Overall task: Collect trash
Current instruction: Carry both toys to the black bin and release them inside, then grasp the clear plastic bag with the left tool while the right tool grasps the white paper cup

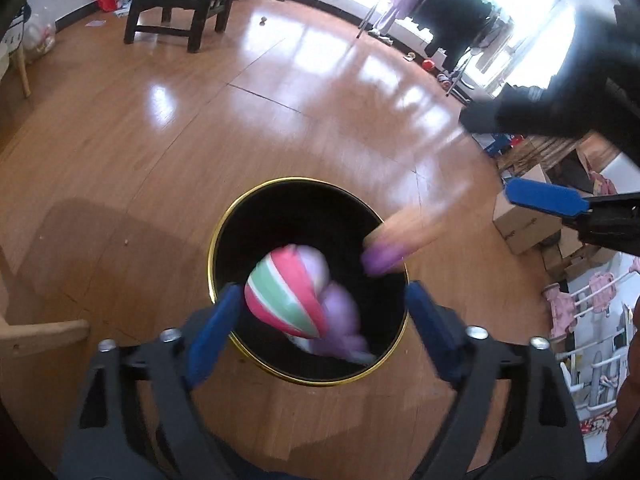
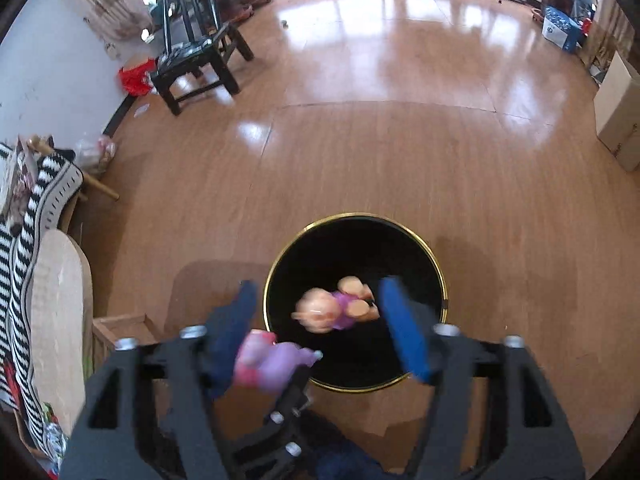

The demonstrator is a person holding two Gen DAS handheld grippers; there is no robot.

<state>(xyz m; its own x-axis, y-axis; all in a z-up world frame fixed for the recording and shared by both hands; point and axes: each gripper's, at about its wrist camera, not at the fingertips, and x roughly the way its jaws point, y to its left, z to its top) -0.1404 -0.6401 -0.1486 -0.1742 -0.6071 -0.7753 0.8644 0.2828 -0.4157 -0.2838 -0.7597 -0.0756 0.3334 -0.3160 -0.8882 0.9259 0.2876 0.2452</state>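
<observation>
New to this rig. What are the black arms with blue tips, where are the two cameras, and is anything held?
No robot: a person holds a two-finger gripper in each hand, and each carries a fisheye camera looking along its blue-padded fingers. Both point down at a black bin with a gold rim on a wooden floor. The left gripper is open; a striped, purple soft toy is blurred over the bin, touching neither pad. The right gripper is open too; a small doll is blurred over the bin mouth. Nothing is held; both look just released. A dark chair stands further off.
</observation>
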